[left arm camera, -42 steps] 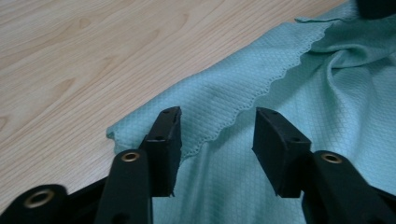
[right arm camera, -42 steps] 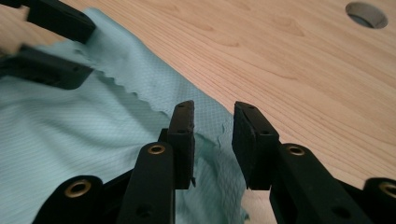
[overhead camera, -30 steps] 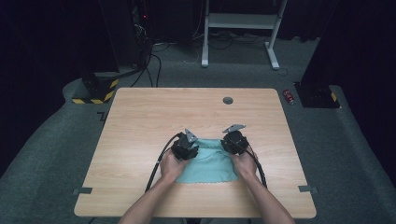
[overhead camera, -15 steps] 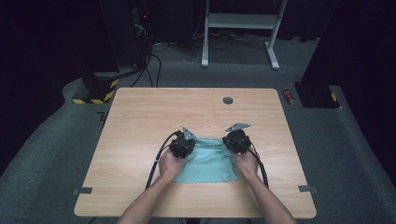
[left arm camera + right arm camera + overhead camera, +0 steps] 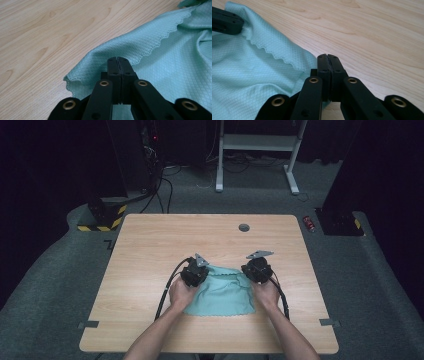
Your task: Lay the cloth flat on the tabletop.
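High view: above the near edge, facing forward and down over the whole table (image 5: 150,250). Gripper views: close, low along shut jaws, cloth (image 5: 160,62) edge at the fingertips. Shared: cloth, surrounding wood.

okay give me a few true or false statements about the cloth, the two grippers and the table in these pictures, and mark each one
1. The cloth is teal with a scalloped edge. True.
2. The left gripper stands wide open above the cloth. False: its jaws are closed on the cloth's edge.
3. The right gripper is shut on the cloth near a corner. True.
4. The cloth hangs over the table's near edge. False: it lies wholly on the tabletop.
5. The table is dark metal. False: it is light wood grain.
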